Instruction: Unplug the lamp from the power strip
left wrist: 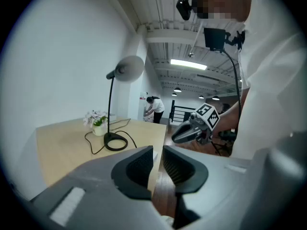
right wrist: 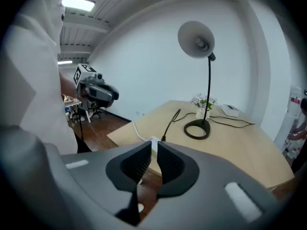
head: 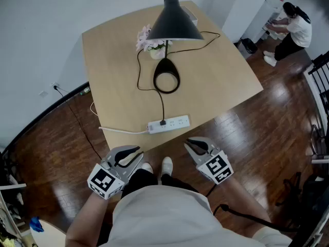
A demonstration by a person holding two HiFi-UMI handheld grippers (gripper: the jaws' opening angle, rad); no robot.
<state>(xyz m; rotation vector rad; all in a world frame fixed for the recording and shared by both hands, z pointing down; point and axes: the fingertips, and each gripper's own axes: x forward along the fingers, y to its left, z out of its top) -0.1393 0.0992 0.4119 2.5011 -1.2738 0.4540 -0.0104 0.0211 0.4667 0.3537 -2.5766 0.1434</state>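
Note:
A black desk lamp, its shade (head: 175, 20) on a thin stem over a ring base (head: 166, 80), stands on the wooden table (head: 216, 81). Its black cord runs from the base to a black plug (head: 163, 122) seated in the white power strip (head: 169, 123) near the table's front edge. My left gripper (head: 139, 153) and right gripper (head: 188, 143) hover off the table, just short of that edge, either side of the strip. Both are shut with nothing between the jaws. In the right gripper view the strip (right wrist: 153, 143) and plug (right wrist: 163, 138) lie just beyond my jaws (right wrist: 154, 151).
A small pot of pale flowers (head: 156, 47) stands behind the lamp base, and a white box (head: 191, 17) lies at the far edge. The strip's white cable (head: 121, 130) runs left off the table. A person (head: 291, 31) crouches at the back right. Black railing (head: 321, 86) lines the right side.

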